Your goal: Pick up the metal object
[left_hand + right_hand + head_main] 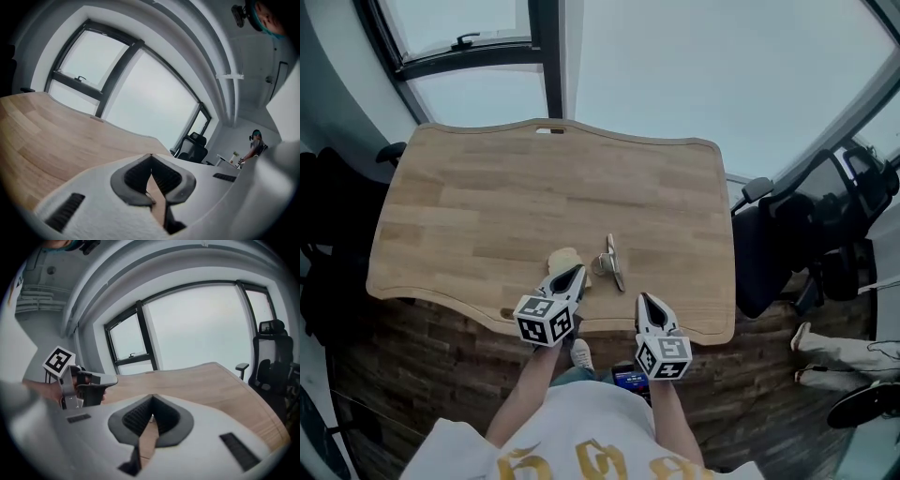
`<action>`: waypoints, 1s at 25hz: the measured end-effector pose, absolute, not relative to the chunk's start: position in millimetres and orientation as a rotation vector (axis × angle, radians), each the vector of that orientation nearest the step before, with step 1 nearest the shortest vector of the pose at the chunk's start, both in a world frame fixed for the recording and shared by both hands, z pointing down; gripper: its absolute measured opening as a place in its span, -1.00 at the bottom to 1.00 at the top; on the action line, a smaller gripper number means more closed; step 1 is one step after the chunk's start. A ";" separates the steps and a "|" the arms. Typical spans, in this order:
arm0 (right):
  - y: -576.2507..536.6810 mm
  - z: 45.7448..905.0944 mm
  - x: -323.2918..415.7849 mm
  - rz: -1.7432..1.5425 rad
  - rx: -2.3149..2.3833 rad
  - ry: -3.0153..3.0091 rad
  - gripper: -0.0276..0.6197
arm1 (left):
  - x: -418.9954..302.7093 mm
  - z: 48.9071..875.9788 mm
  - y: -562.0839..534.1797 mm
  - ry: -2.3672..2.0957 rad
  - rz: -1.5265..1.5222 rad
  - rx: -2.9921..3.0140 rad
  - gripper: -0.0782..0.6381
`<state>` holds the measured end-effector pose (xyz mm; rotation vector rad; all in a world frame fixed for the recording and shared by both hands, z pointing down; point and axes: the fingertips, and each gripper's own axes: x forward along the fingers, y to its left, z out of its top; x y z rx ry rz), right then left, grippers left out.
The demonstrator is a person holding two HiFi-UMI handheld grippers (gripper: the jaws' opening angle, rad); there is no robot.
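Note:
The metal object (613, 262), a slim silvery piece, lies on the wooden table (534, 202) near its front edge. My left gripper (577, 270) hovers just left of it, over the table's front edge. It is shut with nothing between its pads (151, 157). My right gripper (643, 298) is a little right of and nearer than the object, at the table's rim. It is also shut and empty (152, 398). The right gripper view shows the left gripper (79, 383) off to the left. Neither gripper view shows the metal object clearly.
A pale tan lump (564, 260) rests on the table, touching the left gripper's tip. A black office chair (773, 248) stands at the table's right side. Someone's shoes (825, 354) are on the floor at the right. Large windows (675, 56) lie beyond the far edge.

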<state>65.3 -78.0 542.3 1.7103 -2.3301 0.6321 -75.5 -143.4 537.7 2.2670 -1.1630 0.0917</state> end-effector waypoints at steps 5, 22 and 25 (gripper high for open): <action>-87.6 533.7 73.7 0.615 1.755 -2.324 -0.88 | -68.2 533.5 -156.0 -1.139 0.085 2.287 -0.73; -114.4 549.3 82.3 0.639 1.748 -2.334 -0.88 | -68.1 552.8 -174.2 -1.154 0.136 2.261 -0.73; -115.7 554.5 83.3 0.658 1.739 -2.326 -0.88 | -67.3 558.9 -173.9 -1.151 0.142 2.242 -0.73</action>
